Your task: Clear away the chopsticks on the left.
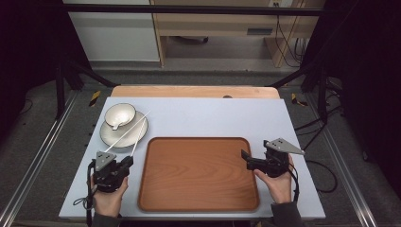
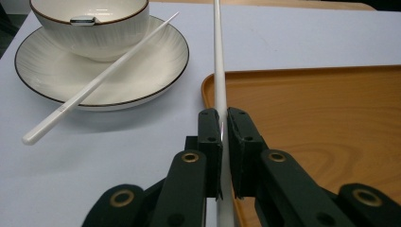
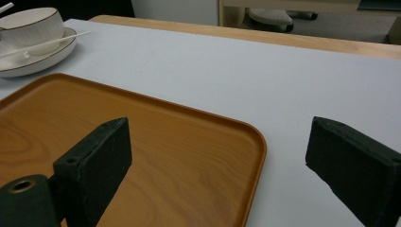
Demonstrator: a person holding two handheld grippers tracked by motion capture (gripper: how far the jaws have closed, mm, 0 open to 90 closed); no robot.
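A white chopstick (image 2: 219, 71) is clamped between the closed jaws of the left gripper (image 2: 224, 142), its shaft running away toward 12 o'clock in the left gripper view. A second chopstick (image 2: 99, 80) is seen at 10 o'clock from those jaws, laid across the rim of a white plate (image 2: 42, 78), its near end resting on the table. A white bowl (image 2: 90, 21) is set on that plate, with a spoon handle (image 2: 82, 20) showing inside it. The right gripper (image 3: 217, 165) is held with its jaws wide apart and nothing between them, over the right edge of the wooden tray (image 3: 156, 156). In the high view, the tray (image 1: 198, 172) is placed centrally on the pale table (image 1: 213, 116), with the plate (image 1: 124, 132) at its 10 o'clock.
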